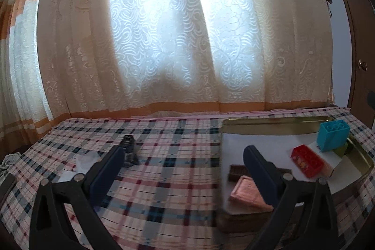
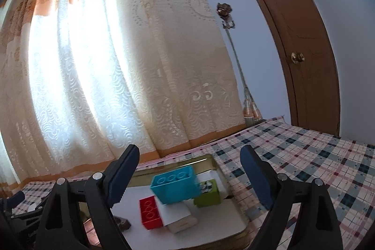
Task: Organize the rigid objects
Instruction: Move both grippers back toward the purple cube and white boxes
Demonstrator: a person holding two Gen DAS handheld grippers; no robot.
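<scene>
A gold metal tray (image 1: pixel 276 121) with a white liner sits on the plaid cloth at the right. In it lie a blue brick (image 1: pixel 332 135), a red brick (image 1: pixel 307 161), a green block (image 2: pixel 207 194), a white box (image 2: pixel 180 217), a pink flat piece (image 1: pixel 246 194) and a brown bar (image 1: pixel 237 171). My left gripper (image 1: pixel 182 156) is open and empty, its right finger over the tray's left part. A dark metal spring-like object (image 1: pixel 129 149) lies on the cloth by its left finger. My right gripper (image 2: pixel 189 163) is open and empty above the tray (image 2: pixel 187 159).
The plaid cloth (image 1: pixel 168 170) covers the surface up to the lace curtain (image 1: pixel 164 39) behind. A brown door (image 2: pixel 304 43) stands at the right. A white scrap (image 1: pixel 79 165) lies on the cloth at the left. The left gripper's tip shows at the right wrist view's left edge (image 2: pixel 16 199).
</scene>
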